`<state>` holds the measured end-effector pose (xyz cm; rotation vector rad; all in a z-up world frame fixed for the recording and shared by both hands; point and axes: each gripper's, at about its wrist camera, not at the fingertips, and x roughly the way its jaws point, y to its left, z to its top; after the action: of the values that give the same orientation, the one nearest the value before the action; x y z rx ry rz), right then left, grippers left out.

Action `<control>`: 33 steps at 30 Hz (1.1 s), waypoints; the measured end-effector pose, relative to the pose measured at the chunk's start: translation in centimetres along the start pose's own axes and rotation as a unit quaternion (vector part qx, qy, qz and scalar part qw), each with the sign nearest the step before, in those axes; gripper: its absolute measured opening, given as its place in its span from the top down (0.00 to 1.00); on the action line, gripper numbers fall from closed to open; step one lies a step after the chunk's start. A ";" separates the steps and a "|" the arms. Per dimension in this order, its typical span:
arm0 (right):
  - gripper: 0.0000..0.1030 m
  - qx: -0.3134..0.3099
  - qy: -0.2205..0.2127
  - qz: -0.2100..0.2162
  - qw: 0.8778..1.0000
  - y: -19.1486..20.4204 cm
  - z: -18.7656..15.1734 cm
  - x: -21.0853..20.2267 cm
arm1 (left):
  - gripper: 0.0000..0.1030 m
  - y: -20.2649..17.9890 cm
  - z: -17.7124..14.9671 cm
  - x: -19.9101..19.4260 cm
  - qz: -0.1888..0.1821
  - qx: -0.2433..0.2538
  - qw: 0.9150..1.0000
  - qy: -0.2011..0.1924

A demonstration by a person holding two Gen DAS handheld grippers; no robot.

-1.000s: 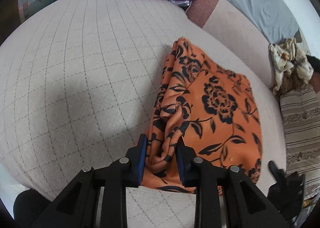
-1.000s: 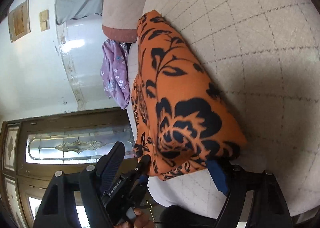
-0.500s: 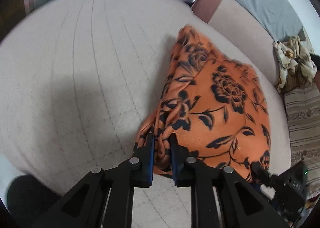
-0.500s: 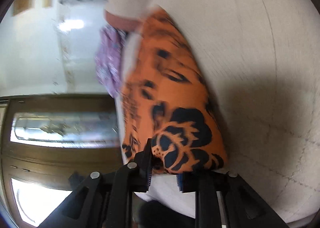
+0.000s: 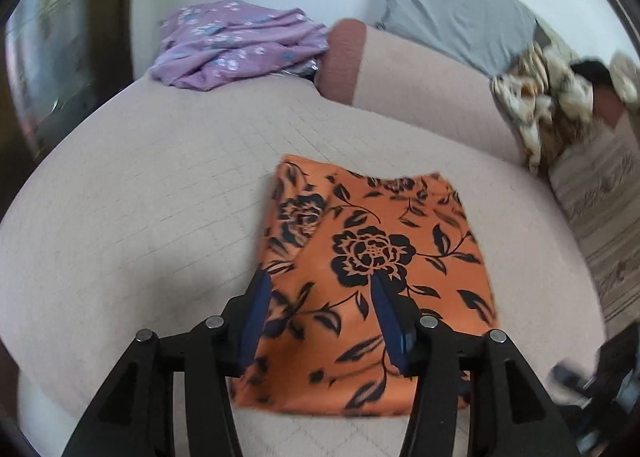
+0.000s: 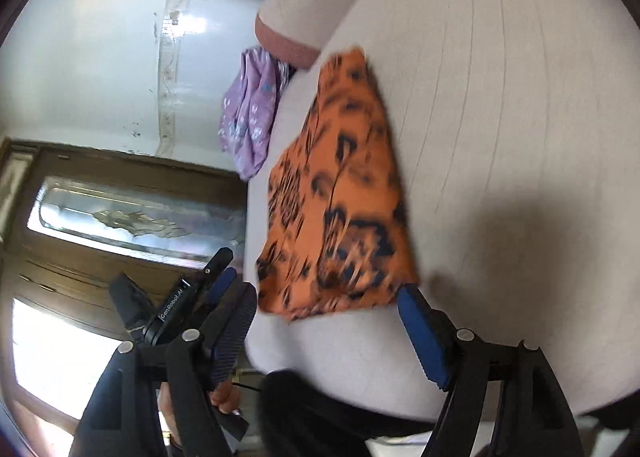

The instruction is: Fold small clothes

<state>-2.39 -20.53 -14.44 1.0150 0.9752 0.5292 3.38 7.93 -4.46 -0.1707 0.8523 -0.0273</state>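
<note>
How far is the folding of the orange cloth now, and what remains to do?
Done, as it looks: the orange cloth lies flat on the sofa seat as a neat folded rectangle. In hand: nothing; the left claw and the right claw are both open, fingers apart near its near edge. Left: perhaps the crumpled purple cloth at the back of the seat, not yet folded.

We carry two hand-held grippers. Left gripper [image 5: 320,313]: black angular arms with triangular cut-outs, silver round screws at the joints, dark blue ribbed pads [image 5: 386,321] on the fingers. Right gripper [image 6: 324,327]: same black frame, silver screws, blue ribbed pads [image 6: 420,331]. Bare skin shows on our left hand [image 6: 222,397] beneath black housing with white lettering.
</note>
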 end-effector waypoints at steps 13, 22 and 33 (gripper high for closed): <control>0.64 -0.006 0.084 -0.018 0.996 -1.7 6.9 8.6 | 0.43 0.5 -1.5 5.5 0.054 0.038 0.996 0.057; 0.31 -0.040 0.025 -0.030 0.998 0.5 8.8 5.3 | 0.33 4.1 -2.1 7.2 -0.011 -0.062 0.995 0.081; 0.63 -0.110 0.076 -0.110 0.985 1.9 9.9 8.7 | 0.43 3.0 -0.6 3.4 -0.024 -0.058 0.998 0.031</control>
<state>10.62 -17.61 -14.67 0.6664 1.1225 0.5234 5.05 10.46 -7.83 -0.3006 0.9129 -0.0283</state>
